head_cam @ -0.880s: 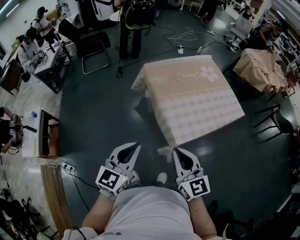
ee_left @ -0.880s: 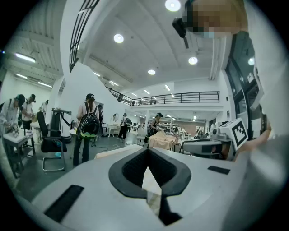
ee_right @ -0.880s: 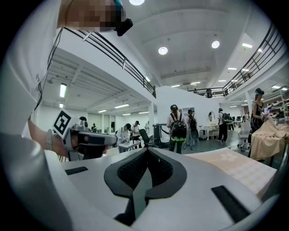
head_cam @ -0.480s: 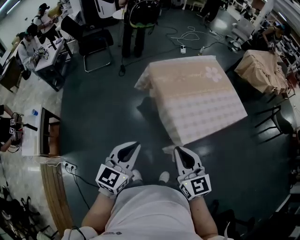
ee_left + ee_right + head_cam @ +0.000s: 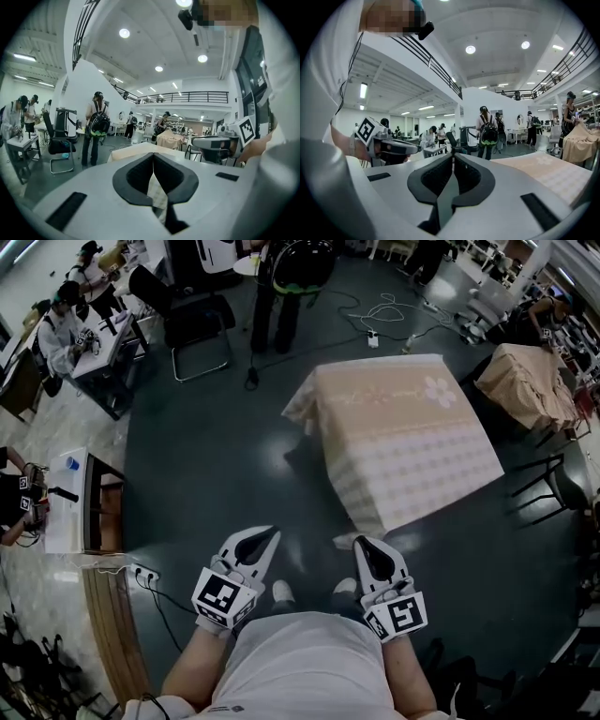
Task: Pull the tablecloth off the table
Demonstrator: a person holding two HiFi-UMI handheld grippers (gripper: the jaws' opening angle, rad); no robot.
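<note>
A beige checked tablecloth (image 5: pixel 403 427) with a flower print covers the table ahead of me, and its near corner (image 5: pixel 349 540) hangs low toward the floor. My left gripper (image 5: pixel 271 534) is shut and held by my waist, well left of that corner. My right gripper (image 5: pixel 360 542) is also shut, its tip right beside the hanging corner, with no cloth seen between its pads. In the left gripper view the shut jaws (image 5: pixel 153 154) point at the cloth (image 5: pixel 136 151), and a strip of it shows through the gap behind the tips. The right gripper view has the cloth (image 5: pixel 548 171) at the right of its shut jaws (image 5: pixel 453 155).
A standing person with a backpack (image 5: pixel 281 287) and a chair (image 5: pixel 192 324) are beyond the table. Cables and a power strip (image 5: pixel 373 338) lie on the dark floor. Another covered table (image 5: pixel 530 381) and a black chair (image 5: pixel 553 484) are at the right, desks (image 5: pixel 80 502) at the left.
The table and cloth have drifted slightly right and down in the head view, and my feet have shifted. Both grippers stay shut by my waist.
</note>
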